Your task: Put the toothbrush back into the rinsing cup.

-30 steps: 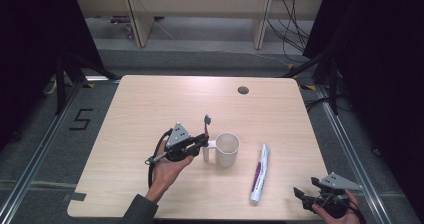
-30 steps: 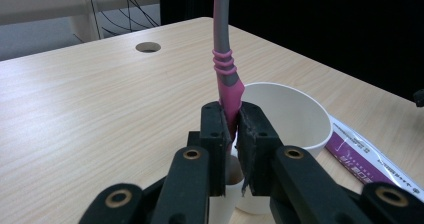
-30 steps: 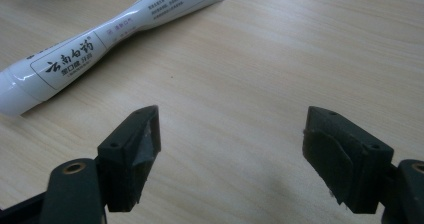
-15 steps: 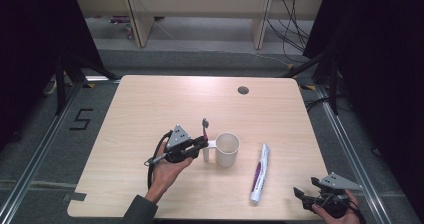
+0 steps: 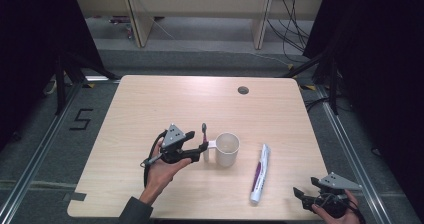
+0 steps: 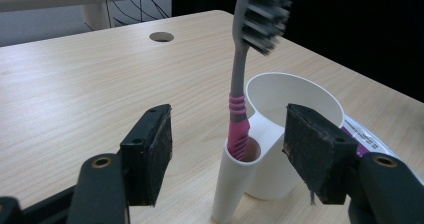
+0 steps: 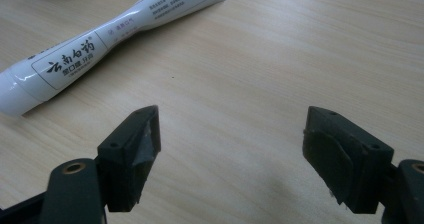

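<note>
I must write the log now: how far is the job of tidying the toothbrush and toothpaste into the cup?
Done: the toothbrush stands upright in the side holder of the white cup. In hand: nothing; the left gripper is open around the holder, the right gripper open over bare table. Left, probably: the toothpaste tube lies flat beside the cup.

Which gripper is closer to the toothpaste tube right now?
Right. The right gripper sits just beside the toothpaste tube, while the left gripper is beyond the cup.

Light: table (image 5: pixel 150 104) was evenly lit; surroundings were dark.
Shadows: soft, faint.
Focus: toothbrush (image 6: pixel 260 14) bristles were blurred; black jaws were slightly soft.
Glare: mild on toothpaste tube (image 7: pixel 115 31).
</note>
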The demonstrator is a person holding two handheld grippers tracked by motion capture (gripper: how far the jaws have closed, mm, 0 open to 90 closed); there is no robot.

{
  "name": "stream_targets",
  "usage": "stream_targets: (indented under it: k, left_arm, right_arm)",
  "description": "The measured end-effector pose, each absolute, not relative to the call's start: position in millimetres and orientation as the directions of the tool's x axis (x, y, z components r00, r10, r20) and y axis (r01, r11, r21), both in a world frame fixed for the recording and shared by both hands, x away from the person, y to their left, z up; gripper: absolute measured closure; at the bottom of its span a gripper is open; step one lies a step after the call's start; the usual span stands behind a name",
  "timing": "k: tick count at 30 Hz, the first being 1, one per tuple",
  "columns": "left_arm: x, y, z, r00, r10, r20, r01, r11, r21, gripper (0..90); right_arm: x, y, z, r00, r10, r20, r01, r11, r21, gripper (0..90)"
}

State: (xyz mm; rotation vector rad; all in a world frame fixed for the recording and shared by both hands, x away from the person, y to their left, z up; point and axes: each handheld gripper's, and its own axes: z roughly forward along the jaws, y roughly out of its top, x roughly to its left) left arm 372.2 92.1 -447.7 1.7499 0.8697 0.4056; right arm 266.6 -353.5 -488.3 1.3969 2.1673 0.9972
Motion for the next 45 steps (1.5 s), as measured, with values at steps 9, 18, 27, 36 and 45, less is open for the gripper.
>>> stream_targets:
  k: [9, 18, 27, 36, 45]
  left_arm:
    - [369, 95, -448, 0.673, 0.724, -0.15, 0.364, -0.148, 0.92, 33.4]
    - [363, 102, -448, 0.681, 0.717, -0.153, 0.376, -0.162, 0.912, 26.4]
    - [349, 119, -451, 0.674, 0.721, -0.163, 0.404, -0.175, 0.898, 24.9]
    - [334, 131, -461, 0.66, 0.734, -0.162, 0.43, -0.191, 0.882, 23.6]
    - [323, 139, -468, 0.651, 0.743, -0.158, 0.445, -0.204, 0.872, 22.5]
  right_arm:
    - [269, -356, -489, -0.457, 0.889, 0.022, 0.602, 0.291, 0.743, 24.0]
    - [268, -356, -489, -0.448, 0.894, 0.026, 0.605, 0.282, 0.745, 24.0]
    - [268, -356, -489, -0.443, 0.896, 0.034, 0.611, 0.274, 0.742, 24.0]
    - [268, -357, -489, -0.443, 0.896, 0.032, 0.608, 0.274, 0.745, 24.0]
    - [270, -357, -490, -0.453, 0.891, 0.025, 0.603, 0.286, 0.744, 24.0]
